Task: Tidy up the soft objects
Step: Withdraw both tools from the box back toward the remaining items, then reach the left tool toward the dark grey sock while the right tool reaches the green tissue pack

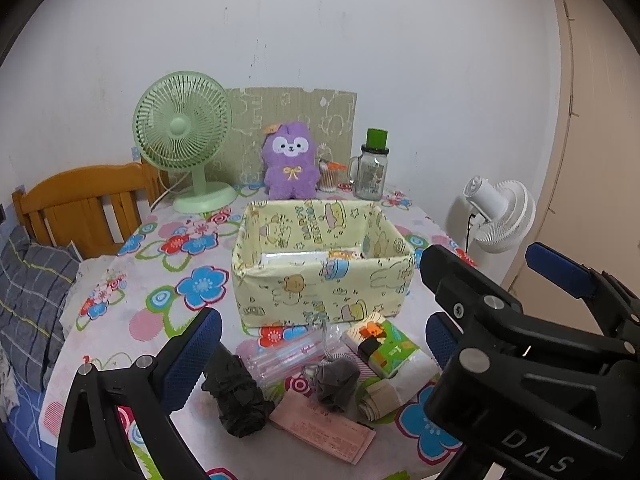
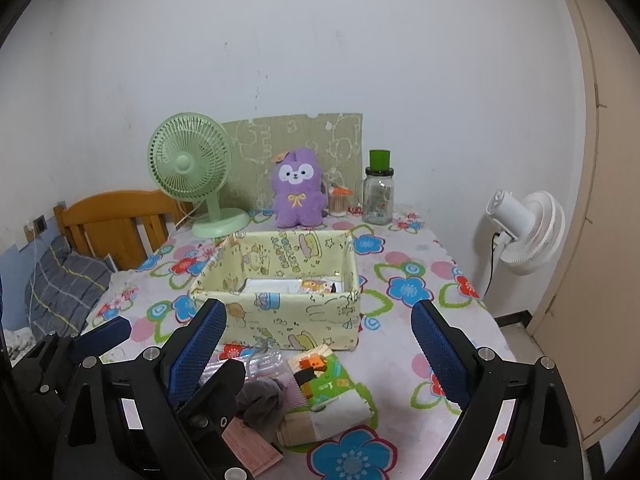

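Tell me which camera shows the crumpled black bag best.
The left wrist view: the crumpled black bag lies fully exposed on the tablecloth, just right of the left gripper's finger. In the right wrist view the left gripper's body covers that spot, so the bag is hidden.

We see a plain white wall [image 1: 320, 32] behind the bench [image 1: 168, 280], which carries a floral cloth. A wooden headboard [image 1: 80, 200] stands left; a white standing fan [image 1: 500, 216] and beige door [image 1: 592, 120] stand right.
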Tool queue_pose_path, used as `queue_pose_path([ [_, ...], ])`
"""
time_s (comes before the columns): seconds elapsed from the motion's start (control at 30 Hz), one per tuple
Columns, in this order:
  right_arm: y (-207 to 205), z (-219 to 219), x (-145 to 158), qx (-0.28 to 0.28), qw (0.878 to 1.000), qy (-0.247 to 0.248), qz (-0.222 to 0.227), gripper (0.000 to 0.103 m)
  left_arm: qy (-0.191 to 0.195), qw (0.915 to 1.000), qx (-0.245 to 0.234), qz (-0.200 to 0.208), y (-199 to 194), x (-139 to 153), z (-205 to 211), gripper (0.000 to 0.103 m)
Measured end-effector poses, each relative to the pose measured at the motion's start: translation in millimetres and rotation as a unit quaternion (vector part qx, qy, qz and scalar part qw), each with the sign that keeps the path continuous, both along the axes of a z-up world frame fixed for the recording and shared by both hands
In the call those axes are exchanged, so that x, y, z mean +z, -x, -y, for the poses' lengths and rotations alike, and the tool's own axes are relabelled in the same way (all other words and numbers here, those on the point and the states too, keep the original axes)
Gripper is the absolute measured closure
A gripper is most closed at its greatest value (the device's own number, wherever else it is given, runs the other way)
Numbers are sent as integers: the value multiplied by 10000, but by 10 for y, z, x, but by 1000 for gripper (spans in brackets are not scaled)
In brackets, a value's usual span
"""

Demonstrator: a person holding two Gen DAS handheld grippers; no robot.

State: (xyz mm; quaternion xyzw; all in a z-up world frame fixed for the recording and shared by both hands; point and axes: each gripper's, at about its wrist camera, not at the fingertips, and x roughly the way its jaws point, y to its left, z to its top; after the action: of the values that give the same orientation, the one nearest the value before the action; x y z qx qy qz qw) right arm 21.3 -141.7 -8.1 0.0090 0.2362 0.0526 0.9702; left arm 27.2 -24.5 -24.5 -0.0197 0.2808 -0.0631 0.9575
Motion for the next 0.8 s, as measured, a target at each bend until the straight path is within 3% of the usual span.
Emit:
queue_pose_path([
  [0.8, -308, 90, -564, -48, 9986, 0, -523, 8, -5, 9979, -163, -634, -262, -555, 68, 2],
])
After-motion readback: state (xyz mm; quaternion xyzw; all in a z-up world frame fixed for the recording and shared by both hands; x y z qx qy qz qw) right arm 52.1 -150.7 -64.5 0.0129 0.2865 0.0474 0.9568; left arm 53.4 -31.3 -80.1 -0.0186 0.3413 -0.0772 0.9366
